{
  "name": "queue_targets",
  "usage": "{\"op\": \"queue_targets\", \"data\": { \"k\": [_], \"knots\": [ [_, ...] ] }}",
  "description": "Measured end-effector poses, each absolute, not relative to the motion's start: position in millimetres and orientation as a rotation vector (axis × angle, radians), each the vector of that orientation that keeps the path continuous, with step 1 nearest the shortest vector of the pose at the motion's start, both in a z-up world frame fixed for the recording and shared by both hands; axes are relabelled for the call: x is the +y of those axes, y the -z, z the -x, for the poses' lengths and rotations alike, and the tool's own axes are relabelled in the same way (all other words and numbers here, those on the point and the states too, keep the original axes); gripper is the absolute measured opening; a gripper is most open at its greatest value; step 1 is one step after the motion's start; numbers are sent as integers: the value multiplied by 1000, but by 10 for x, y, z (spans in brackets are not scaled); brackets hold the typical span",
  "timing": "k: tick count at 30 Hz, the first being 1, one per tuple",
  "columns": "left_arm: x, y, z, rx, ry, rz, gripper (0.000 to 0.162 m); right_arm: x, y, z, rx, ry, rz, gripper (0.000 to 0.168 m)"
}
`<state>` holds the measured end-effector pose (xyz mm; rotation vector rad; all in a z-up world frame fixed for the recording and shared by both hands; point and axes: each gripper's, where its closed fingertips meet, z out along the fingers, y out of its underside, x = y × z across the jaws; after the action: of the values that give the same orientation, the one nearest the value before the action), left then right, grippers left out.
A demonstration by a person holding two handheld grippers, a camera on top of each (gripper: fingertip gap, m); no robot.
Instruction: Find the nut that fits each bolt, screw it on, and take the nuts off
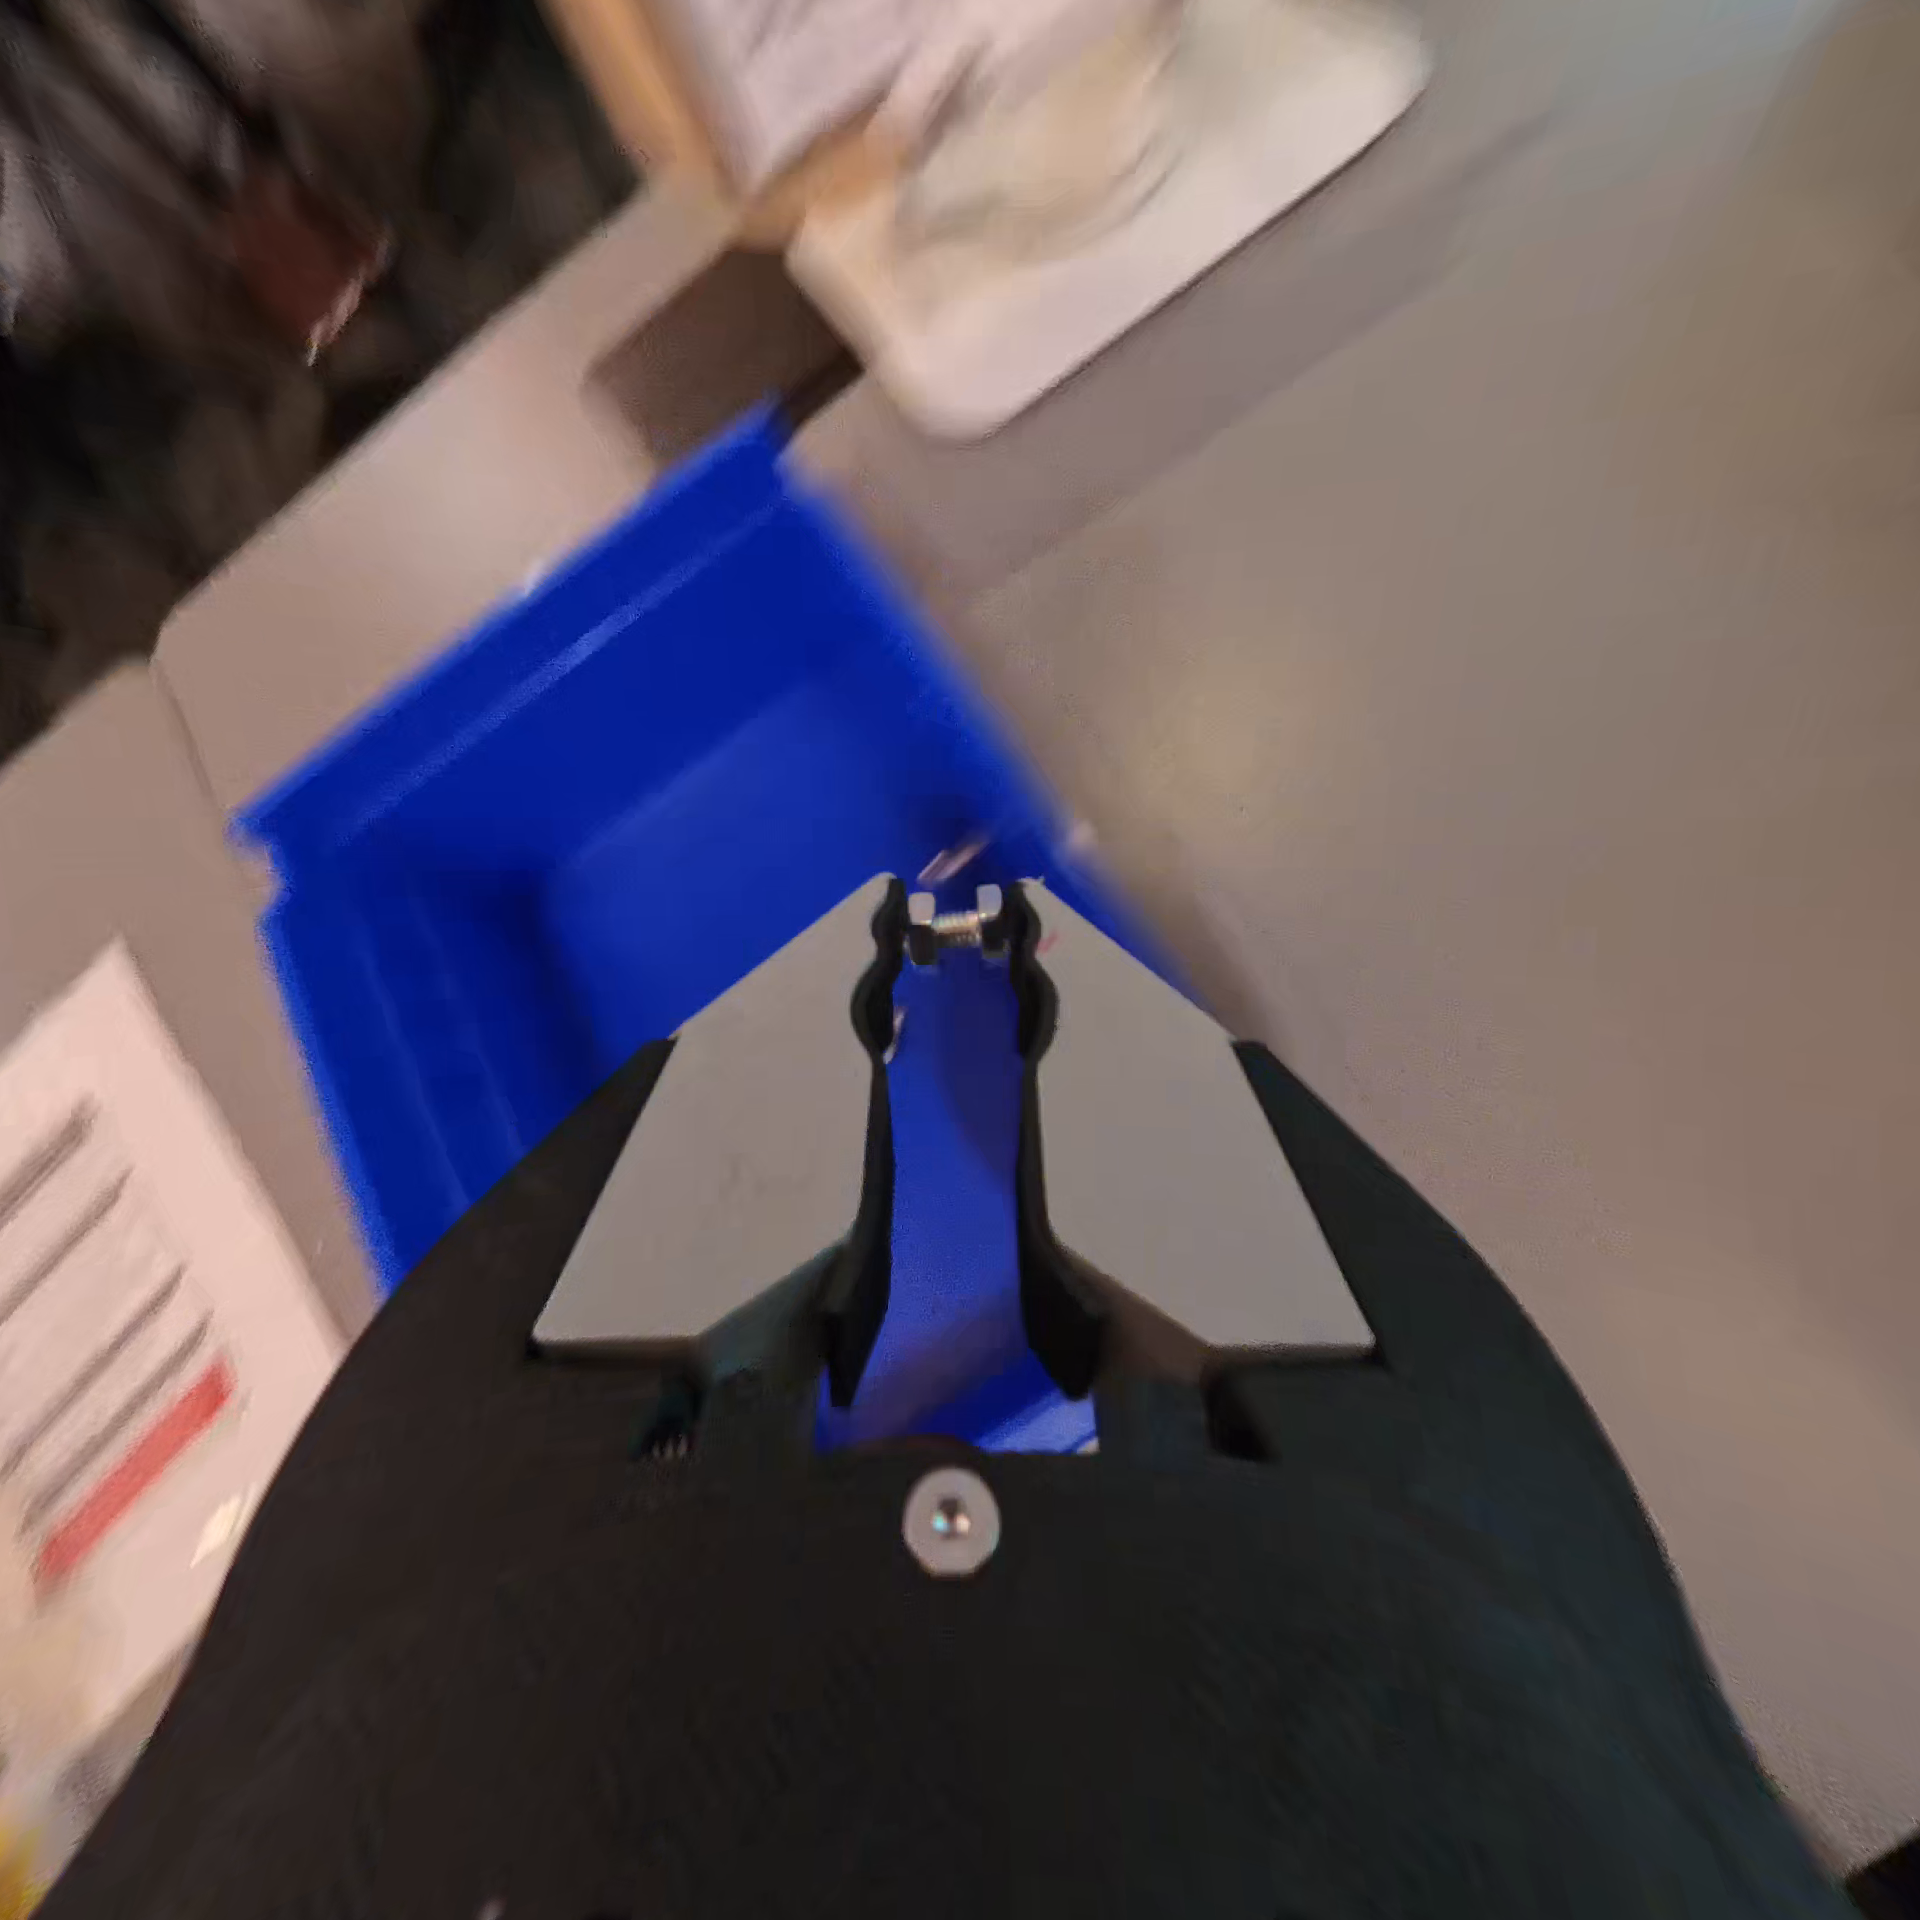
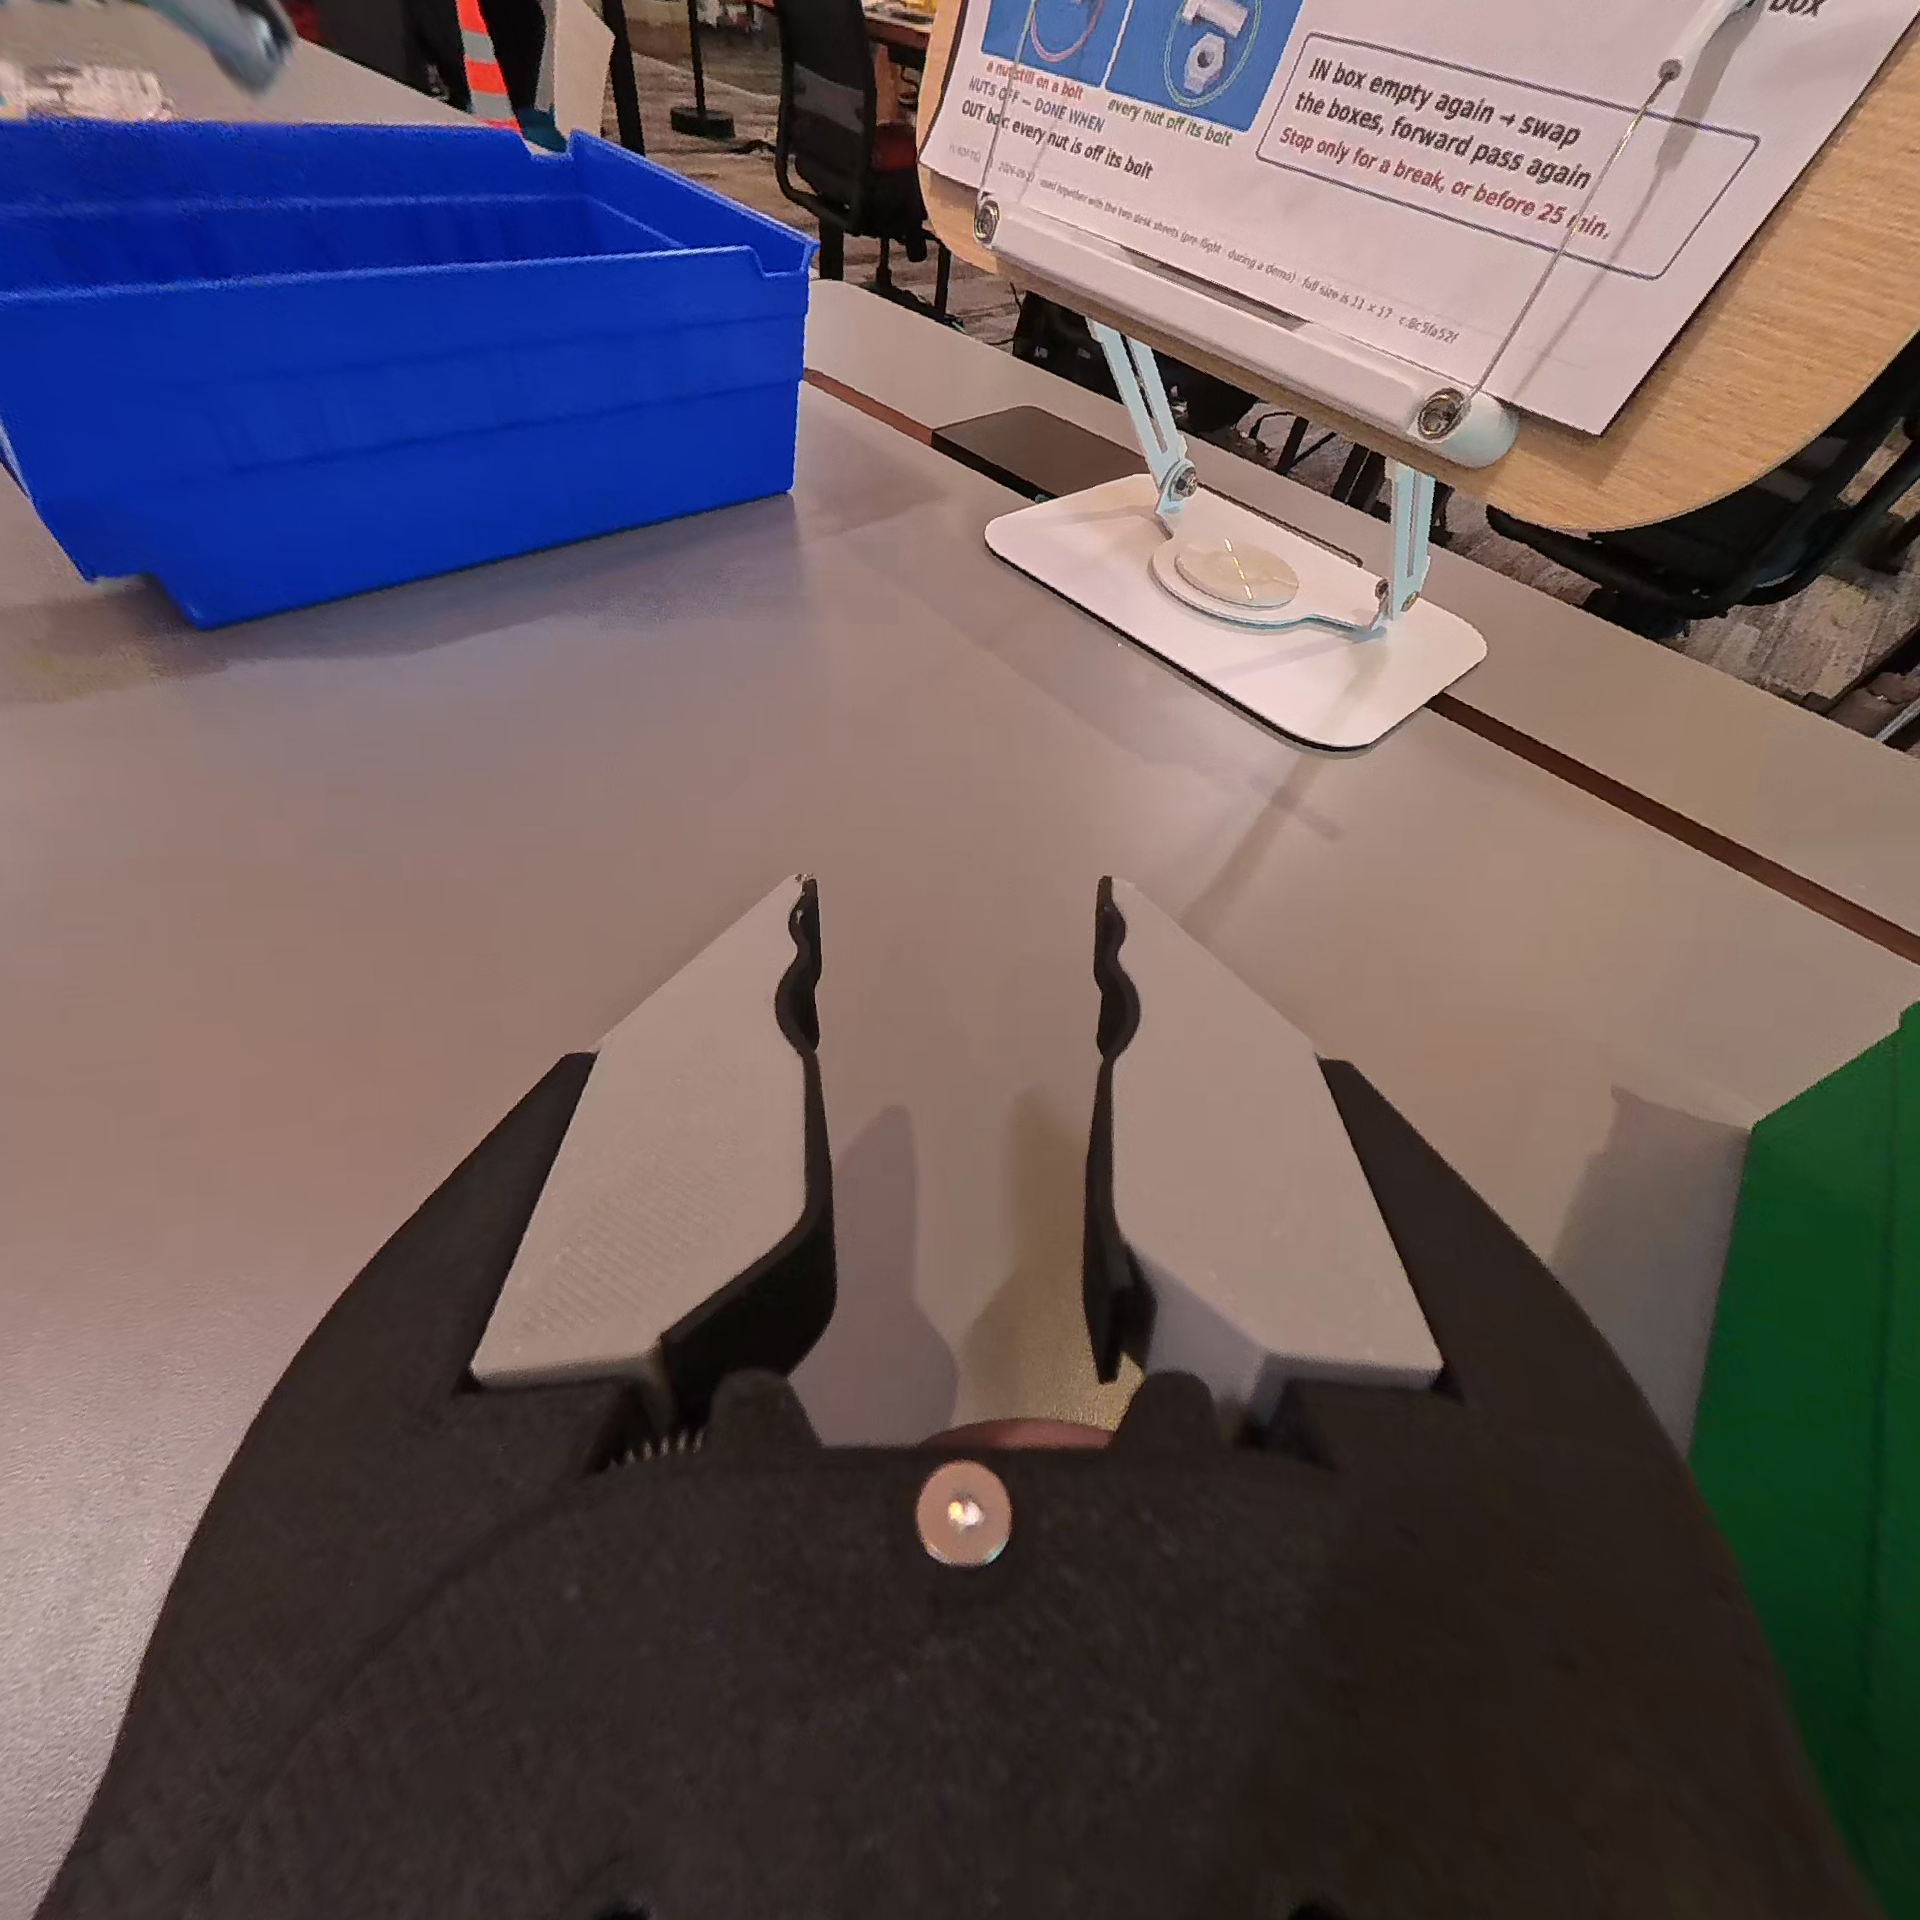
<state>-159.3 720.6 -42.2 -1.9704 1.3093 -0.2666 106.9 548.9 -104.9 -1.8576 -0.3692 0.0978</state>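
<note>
Left tool [image 1: 954,928] clamped end to end on a small bolt [image 1: 948,928] — head against one pad, a nut [image 1: 992,928] threaded on at the other end, a short run of bare thread between. Held above the blue bin [image 1: 582,831], just inside its near right wall; heavy blur all round in the left wrist view, so no telling whether more hardware lies on the bin floor. Right tool [image 2: 958,914] spread apart and empty, low over the bare grey worktop [image 2: 520,852], well clear of the bin, with a green box [image 2: 1829,1455] at its right edge and a document stand [image 2: 1247,623] with a printed sheet beyond. Judging from this: one pair matched and joined, though not run down tight. Left to do for this pair — either seating it in a bin or backing the nut off again, probably with the free right tool brought across. Count of remaining bolts not visible.
</note>
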Motion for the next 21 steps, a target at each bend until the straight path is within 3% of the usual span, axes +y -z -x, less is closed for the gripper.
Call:
{"op": "queue_targets", "data": {
  "k": [2,5,13,21],
  "knots": [
    [6777,216,1118,1400,393,1826,17,5485,1025,-1078,-371,-87,1850,50],
    [6225,339,552,1569,408,1679,18,5478,998,-1111,-368,-66,1840,50],
    [5197,1765,-437,1981,457,1581,17,5473,998,-1139,-355,-79,1844,50],
    [4909,1829,-689,2060,680,1471,17,5476,1062,-1067,-399,-72,1868,50]
  ]
}}
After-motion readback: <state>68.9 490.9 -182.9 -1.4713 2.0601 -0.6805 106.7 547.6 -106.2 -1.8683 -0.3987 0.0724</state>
